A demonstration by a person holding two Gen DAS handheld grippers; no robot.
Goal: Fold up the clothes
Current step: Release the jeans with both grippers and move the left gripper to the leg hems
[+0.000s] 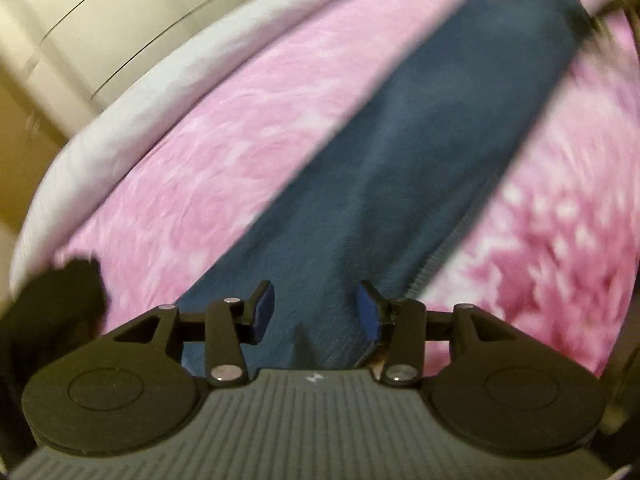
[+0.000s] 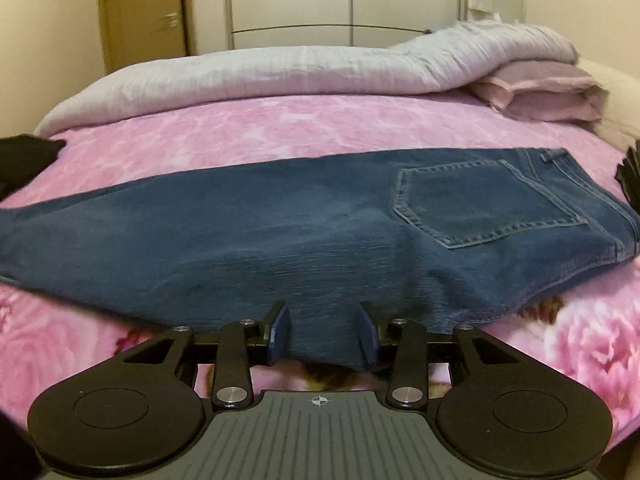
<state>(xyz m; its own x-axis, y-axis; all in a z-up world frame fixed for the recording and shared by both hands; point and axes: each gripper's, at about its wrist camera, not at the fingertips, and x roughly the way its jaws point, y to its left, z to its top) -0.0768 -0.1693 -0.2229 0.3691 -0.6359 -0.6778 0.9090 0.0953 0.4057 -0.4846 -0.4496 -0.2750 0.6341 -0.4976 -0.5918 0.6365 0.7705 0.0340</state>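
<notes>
A pair of blue jeans (image 2: 280,216) lies folded lengthwise across the pink floral bedspread (image 2: 280,128), back pocket (image 2: 488,204) up at the right. My right gripper (image 2: 324,330) is open at the jeans' near edge, and a bulge of denim sits between its blue pads (image 2: 280,330). The left wrist view is blurred by motion. There the jeans (image 1: 400,152) run from the bottom centre to the top right. My left gripper (image 1: 316,310) is open just above the denim, with nothing pinched between its pads (image 1: 264,308).
A rolled grey duvet (image 2: 260,76) and pink pillows (image 2: 548,92) lie along the far side of the bed. A black garment (image 2: 24,156) sits at the left edge, and something dark (image 2: 630,176) at the right edge. A wardrobe (image 2: 348,0) and door (image 2: 140,12) stand behind.
</notes>
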